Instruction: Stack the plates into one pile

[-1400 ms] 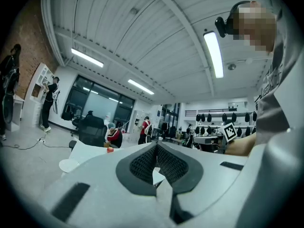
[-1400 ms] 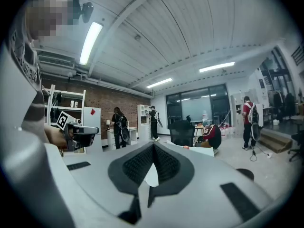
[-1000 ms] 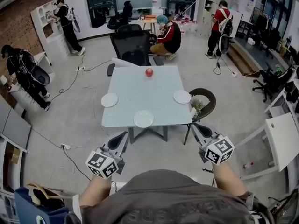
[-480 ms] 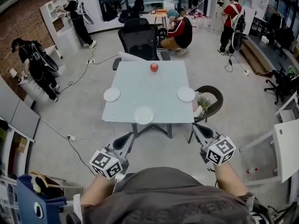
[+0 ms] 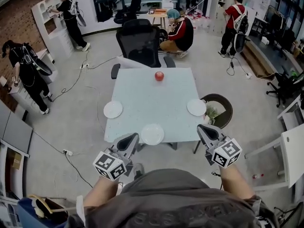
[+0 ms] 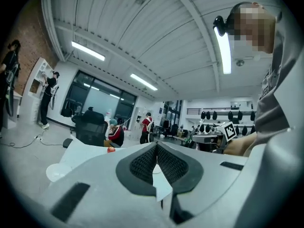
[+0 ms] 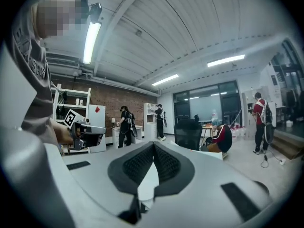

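Three white plates lie apart on the pale square table: one at the left, one at the near edge, one at the right. A red apple sits near the far edge. My left gripper hovers at the table's near edge, just left of the near plate, jaws shut and empty. My right gripper is off the table's near right corner, also shut and empty. The left gripper view shows the left plate and the apple past its closed jaws. The right gripper view shows closed jaws.
A black office chair stands at the table's far side. A dark round chair holding something green stands by the right edge. Several people stand or crouch around the room. Cables lie on the floor at the left, and a white desk is at the right.
The table has come closer in the head view. Both grippers have moved forward together, from over bare floor up to the table's near edge. Plates and apple have not moved.
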